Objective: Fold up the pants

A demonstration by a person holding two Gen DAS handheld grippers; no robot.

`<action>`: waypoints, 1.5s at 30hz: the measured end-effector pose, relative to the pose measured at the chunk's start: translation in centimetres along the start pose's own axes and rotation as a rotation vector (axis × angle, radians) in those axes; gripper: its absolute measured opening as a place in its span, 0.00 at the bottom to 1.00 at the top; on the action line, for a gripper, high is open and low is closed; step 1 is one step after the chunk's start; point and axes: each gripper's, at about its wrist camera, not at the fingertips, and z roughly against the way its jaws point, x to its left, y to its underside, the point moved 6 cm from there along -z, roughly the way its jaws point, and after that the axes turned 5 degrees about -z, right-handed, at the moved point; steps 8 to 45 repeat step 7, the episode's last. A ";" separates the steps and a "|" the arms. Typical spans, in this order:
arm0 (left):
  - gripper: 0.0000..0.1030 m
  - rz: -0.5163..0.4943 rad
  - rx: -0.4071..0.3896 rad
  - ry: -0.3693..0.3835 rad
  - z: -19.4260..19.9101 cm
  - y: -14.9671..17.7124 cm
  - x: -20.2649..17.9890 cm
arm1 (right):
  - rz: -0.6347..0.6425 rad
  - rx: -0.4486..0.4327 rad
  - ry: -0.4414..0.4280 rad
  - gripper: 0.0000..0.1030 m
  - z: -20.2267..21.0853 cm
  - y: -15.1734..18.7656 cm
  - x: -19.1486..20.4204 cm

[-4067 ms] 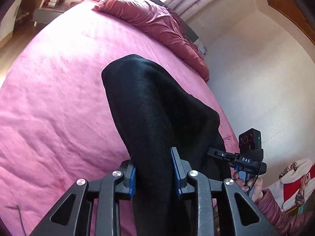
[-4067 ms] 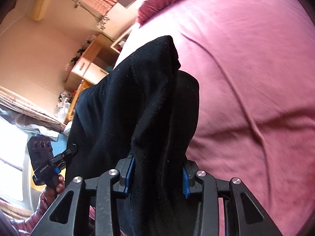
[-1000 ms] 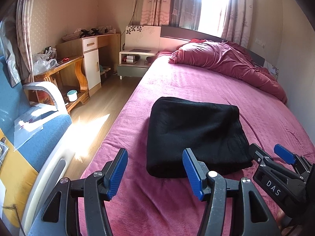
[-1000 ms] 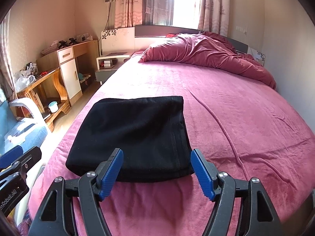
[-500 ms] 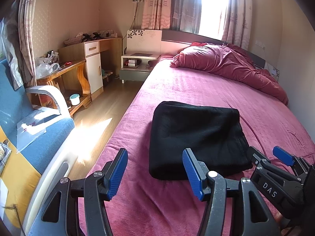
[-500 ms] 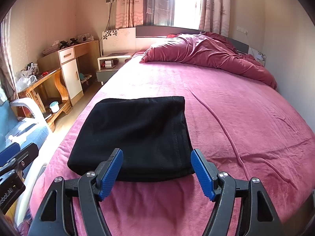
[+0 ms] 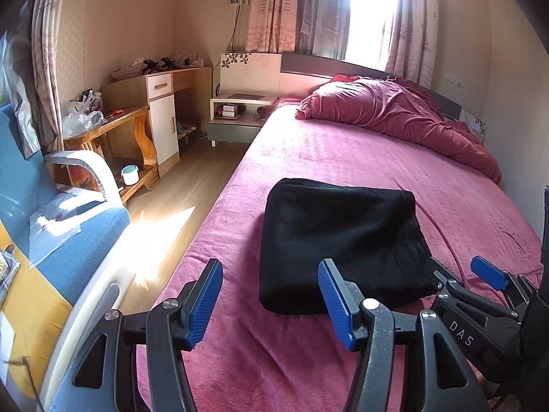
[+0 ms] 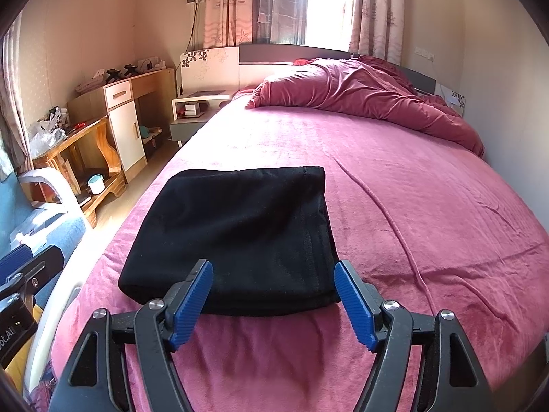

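So I'm looking at the bed [image 8: 429,206], pink cover, with a crumpled duvet [image 8: 360,96] bunched up at the headboard end. The black pants [image 8: 233,233] sit folded into a neat rectangle near the bed's left edge, close to me. My left gripper [image 7: 271,298] and right gripper [image 8: 272,300] both hang just short of the pants, jaws spread wide, holding nothing.

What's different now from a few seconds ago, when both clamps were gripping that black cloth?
Both grippers, left gripper and right gripper, let go of the black pants and drew back, open. The pants went from held up to lying folded on the pink bed. The bed itself looks unchanged.
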 end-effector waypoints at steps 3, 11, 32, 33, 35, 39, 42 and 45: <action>0.57 -0.003 -0.031 -0.011 0.3 -0.2 0.1 | 0.003 0.007 0.003 0.72 -0.3 0.2 -0.1; 0.57 0.016 -0.038 0.001 0.4 -0.4 0.4 | -0.009 0.020 0.008 0.72 -0.7 0.7 -0.6; 0.57 0.016 -0.038 0.001 0.4 -0.4 0.4 | -0.009 0.020 0.008 0.72 -0.7 0.7 -0.6; 0.57 0.016 -0.038 0.001 0.4 -0.4 0.4 | -0.009 0.020 0.008 0.72 -0.7 0.7 -0.6; 0.57 0.016 -0.038 0.001 0.4 -0.4 0.4 | -0.009 0.020 0.008 0.72 -0.7 0.7 -0.6; 0.57 0.016 -0.038 0.001 0.4 -0.4 0.4 | -0.009 0.020 0.008 0.72 -0.7 0.7 -0.6; 0.57 0.016 -0.038 0.001 0.4 -0.4 0.4 | -0.009 0.020 0.008 0.72 -0.7 0.7 -0.6; 0.57 0.016 -0.038 0.001 0.4 -0.4 0.4 | -0.009 0.020 0.008 0.72 -0.7 0.7 -0.6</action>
